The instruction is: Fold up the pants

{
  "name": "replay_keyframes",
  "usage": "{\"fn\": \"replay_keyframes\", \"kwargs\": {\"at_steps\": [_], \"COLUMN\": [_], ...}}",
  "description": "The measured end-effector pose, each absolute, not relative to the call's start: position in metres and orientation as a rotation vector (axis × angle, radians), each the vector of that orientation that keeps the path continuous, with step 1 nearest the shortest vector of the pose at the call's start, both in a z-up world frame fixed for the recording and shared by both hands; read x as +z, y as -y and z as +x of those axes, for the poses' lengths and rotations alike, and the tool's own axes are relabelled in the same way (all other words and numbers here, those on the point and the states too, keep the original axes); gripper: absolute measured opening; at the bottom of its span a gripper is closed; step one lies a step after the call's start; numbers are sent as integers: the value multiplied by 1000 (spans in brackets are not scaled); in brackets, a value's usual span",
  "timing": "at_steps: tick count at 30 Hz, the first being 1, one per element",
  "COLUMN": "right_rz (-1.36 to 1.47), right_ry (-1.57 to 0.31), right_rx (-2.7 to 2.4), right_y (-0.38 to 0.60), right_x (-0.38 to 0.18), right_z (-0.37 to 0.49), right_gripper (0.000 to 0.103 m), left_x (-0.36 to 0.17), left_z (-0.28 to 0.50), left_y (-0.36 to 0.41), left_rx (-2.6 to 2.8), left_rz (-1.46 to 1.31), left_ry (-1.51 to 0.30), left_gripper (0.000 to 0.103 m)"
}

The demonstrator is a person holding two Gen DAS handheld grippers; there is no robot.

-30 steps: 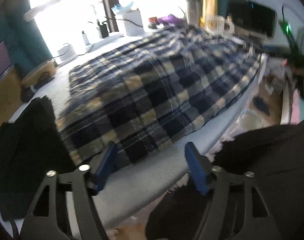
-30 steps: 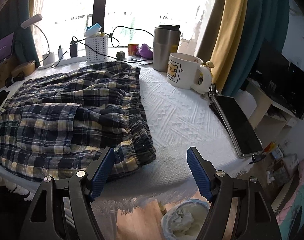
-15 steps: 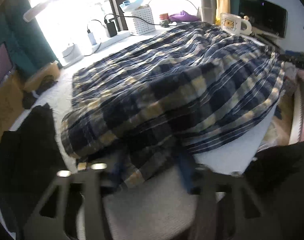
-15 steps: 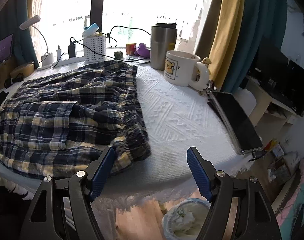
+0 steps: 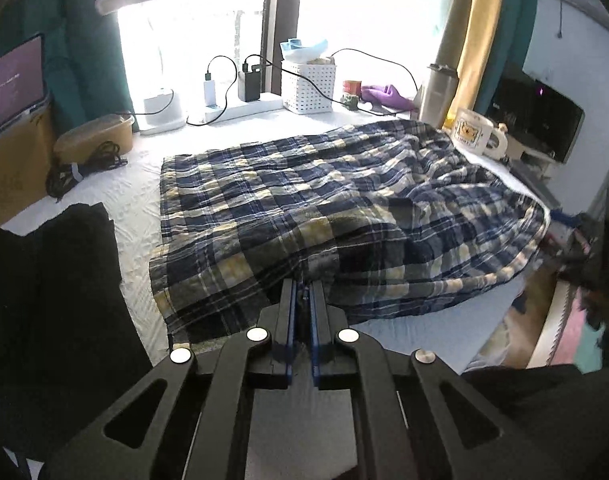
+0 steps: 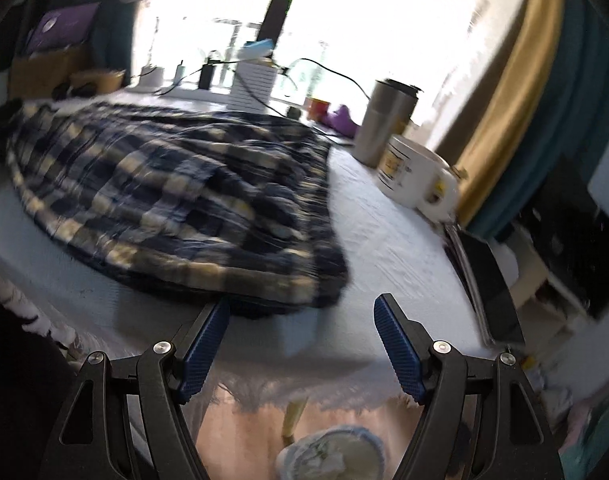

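Navy-and-yellow plaid cloth is what your left gripper has hold of: its blue-padded jaws have just closed and now pinch a ridge of the plaid pants near their front edge, with the fabric drawn up into a small peak at the fingertips. That gripper angles steeply down toward the white textured tabletop, where the pants lie spread flat, one hem end toward the black garment on the left and the far end reaching toward the white mug. Your right gripper is tilted down at the near corner of the pants, rolled slightly, its jaws spread wide with nothing between them; the left blue pad sits just beside the dark waistband edge, but the blur in that view leaves it unclear whether it touches. The mug carries a yellow printed emblem whose wording is too small to read. Beside it stands a steel tumbler with no legible label. The purple screen at far left shows a line of pale text, also unreadable.
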State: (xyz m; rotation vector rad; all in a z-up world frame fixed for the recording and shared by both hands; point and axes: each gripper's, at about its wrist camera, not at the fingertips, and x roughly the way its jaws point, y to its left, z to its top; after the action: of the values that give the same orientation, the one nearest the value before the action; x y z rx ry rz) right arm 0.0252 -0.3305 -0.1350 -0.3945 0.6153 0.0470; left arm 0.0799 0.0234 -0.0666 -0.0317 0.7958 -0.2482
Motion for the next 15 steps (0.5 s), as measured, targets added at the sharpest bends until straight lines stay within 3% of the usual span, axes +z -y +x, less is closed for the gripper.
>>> {"fn": "replay_keyframes", "kwargs": {"at_steps": [3,6,8,11,15], "right_rz": [-462,-533,-550,-537,-383], "right_ry": [-543,-530,-556,-594,-593], "right_rx": [113,144,165,206,234], "right_y": [310,292,288,284,291], "right_x": [-138,-143,-149,-152,-132], "right_z": [22,29,40,58,72], "right_gripper": [74,57,32,15,11], "left_x": [-61,-55,-54,-55,-54], "left_z": [80,79,79,82,83], "left_y": [-26,-29,-31,-34,-37], "left_rx": [-251,-258,-260,-254,-259], "left_rz": [-52,-71,-75,-80,-67], "left_ry": [-789,-775,-770,-773,-776], "left_gripper": [4,4,4,4,4]}}
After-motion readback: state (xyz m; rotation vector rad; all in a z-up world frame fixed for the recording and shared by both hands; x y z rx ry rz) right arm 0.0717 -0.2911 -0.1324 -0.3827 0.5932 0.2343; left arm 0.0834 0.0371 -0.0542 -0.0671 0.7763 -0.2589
